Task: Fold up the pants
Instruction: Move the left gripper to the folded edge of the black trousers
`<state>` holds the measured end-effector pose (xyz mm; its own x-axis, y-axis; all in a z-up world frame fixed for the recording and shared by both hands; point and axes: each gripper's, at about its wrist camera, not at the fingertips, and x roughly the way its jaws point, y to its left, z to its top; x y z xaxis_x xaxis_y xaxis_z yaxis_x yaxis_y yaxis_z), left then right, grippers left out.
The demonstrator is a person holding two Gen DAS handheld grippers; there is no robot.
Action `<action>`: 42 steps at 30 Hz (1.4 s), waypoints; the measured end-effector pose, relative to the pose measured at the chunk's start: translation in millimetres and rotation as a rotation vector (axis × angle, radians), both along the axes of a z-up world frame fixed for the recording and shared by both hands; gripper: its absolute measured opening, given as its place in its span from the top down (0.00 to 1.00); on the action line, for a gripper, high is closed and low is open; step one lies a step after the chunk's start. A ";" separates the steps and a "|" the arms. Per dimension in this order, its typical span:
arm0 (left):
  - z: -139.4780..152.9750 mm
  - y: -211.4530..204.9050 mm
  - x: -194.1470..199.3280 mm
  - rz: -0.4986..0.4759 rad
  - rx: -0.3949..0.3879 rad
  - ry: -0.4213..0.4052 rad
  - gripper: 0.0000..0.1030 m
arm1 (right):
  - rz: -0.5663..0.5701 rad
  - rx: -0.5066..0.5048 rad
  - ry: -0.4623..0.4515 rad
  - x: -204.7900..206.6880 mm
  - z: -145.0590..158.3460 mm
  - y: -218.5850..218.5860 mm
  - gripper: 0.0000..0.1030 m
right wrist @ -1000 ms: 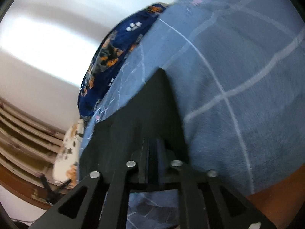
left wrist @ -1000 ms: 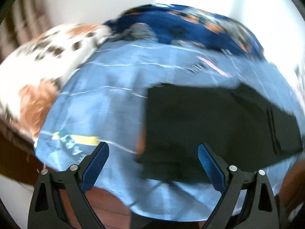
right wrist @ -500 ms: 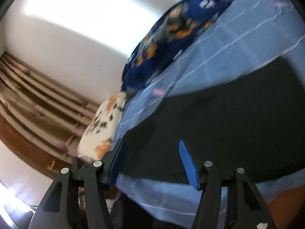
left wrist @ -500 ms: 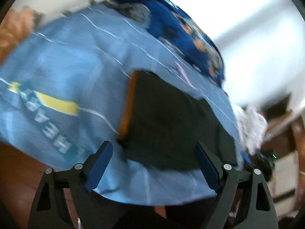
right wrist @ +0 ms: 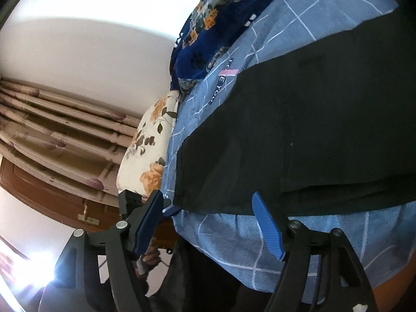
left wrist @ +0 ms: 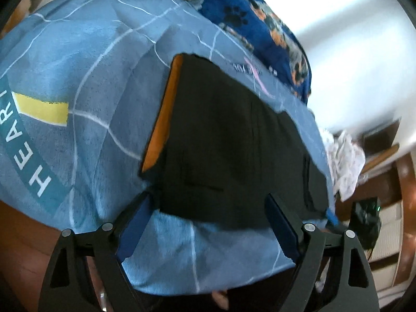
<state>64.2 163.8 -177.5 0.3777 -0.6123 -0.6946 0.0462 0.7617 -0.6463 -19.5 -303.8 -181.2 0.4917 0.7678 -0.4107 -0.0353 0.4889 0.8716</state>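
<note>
Black pants (left wrist: 234,140) lie flat and already doubled on a blue grid-patterned bedspread (left wrist: 85,98), close to the bed's near edge, with an orange strip (left wrist: 161,119), apparently a lining or inner face, showing along one short end. The left gripper (left wrist: 208,223) hovers at the near edge of the cloth with its jaws set wide and nothing between them. The right gripper (right wrist: 208,223) hangs over the opposite near corner; its jaws are opening and no fabric lies between them. In the right wrist view the pants (right wrist: 312,130) stretch away toward a floral pillow (right wrist: 148,145) and a dark blue paw-print blanket (right wrist: 208,31).

The step in hand appears to be re-gripping for the next fold. To do it well, each gripper should take the near hem through all layers, one at each corner, so that the stack lifts as one. Both should rise evenly and carry the edge across square to the far edge; a one-layer pinch would likely skew the fold.
</note>
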 end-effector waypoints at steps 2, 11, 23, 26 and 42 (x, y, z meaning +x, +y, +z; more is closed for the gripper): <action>-0.4 2.3 0.5 0.010 -0.024 -0.038 0.17 | -0.005 0.009 -0.001 -0.8 0.5 -1.3 0.29; 11.6 -4.5 -0.3 -0.034 -0.059 -0.172 0.17 | -0.014 0.046 0.036 0.6 -9.9 0.9 0.23; -3.0 -14.5 -5.7 0.009 -0.007 -0.107 0.18 | -0.013 0.059 0.057 2.7 -16.1 2.9 0.15; -3.6 -16.5 -1.5 0.009 -0.009 -0.124 0.17 | -0.013 0.066 0.063 5.4 -18.0 4.9 0.14; -6.6 -10.0 -2.5 0.050 -0.046 -0.177 0.26 | 0.014 0.062 0.062 6.1 -16.1 19.4 0.11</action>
<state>61.7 153.7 -184.2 0.5223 -0.6196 -0.5860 0.1252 0.7354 -0.6660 -13.4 -284.3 -197.3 0.4563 0.7992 -0.3912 0.0130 0.4337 0.9010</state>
